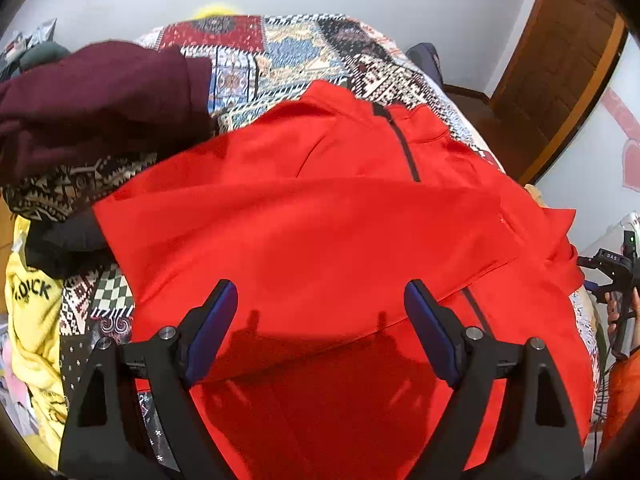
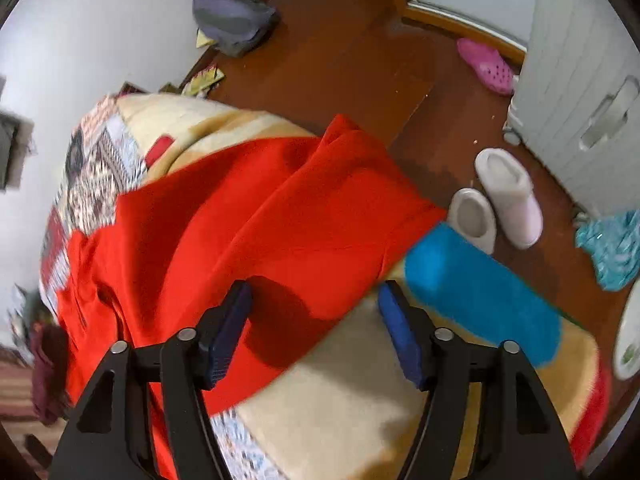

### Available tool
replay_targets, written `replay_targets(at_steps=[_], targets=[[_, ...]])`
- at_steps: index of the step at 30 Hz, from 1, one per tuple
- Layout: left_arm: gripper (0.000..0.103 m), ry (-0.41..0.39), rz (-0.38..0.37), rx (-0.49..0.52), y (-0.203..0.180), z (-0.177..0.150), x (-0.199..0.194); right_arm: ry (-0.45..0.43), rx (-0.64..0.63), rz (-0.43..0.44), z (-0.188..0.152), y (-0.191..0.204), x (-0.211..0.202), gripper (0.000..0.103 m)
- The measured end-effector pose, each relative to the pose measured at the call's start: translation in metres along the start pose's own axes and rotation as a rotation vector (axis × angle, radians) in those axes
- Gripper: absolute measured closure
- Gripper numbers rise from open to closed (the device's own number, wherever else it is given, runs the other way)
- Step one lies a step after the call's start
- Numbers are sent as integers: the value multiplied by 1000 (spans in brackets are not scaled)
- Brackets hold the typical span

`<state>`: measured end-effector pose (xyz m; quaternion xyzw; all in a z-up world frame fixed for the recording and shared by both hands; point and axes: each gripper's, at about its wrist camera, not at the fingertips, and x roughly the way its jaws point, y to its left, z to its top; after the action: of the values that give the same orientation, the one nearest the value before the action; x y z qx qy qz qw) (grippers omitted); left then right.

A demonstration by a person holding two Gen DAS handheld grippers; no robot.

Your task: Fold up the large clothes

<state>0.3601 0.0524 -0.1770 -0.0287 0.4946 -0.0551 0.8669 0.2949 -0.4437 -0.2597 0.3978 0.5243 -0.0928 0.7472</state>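
Left wrist view: red top (image 1: 320,220) is lying spread on the bed (image 1: 248,60), crowded by a maroon garment (image 1: 100,96) and yellow shirt (image 1: 32,320). Left claw (image 1: 320,308) is hovering wide, holding nothing. Right claw (image 2: 316,308) is gaping empty too, slippers (image 2: 492,204) sitting on the floor beyond.

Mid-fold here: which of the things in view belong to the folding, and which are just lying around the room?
Job:
red jacket, spread on the patterned bedspread
maroon garment
yellow garment
left tongs and right tongs, both open

Lying about:
white slippers
pink clog
grey bag
teal cloth on the floor
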Motion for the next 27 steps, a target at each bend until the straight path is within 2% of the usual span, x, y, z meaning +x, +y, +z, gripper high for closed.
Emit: replay_targets(at_steps=[4, 7, 9, 10, 12, 14, 21, 27], targets=[[18, 9, -4, -35, 7, 1, 5, -33, 83, 33, 14, -11, 4, 34], [18, 10, -5, -42, 10, -2, 7, -55, 111, 22, 22, -11, 11, 41], [18, 13, 4, -32, 10, -4, 8, -81, 92, 4, 23, -6, 11, 57], [18, 12, 10, -26, 10, -5, 8, -90, 84, -4, 23, -2, 10, 61], [18, 9, 23, -13, 10, -7, 7, -110, 66, -21, 23, 3, 6, 80], [18, 6, 29, -3, 10, -10, 5, -125, 45, -42, 23, 7, 1, 91], [18, -12, 19, 2, 12, -13, -6, -276, -107, -85, 17, 47, -51, 95], [18, -45, 7, -2, 14, -16, -22, -375, -256, 27, 4, 110, -103, 96]])
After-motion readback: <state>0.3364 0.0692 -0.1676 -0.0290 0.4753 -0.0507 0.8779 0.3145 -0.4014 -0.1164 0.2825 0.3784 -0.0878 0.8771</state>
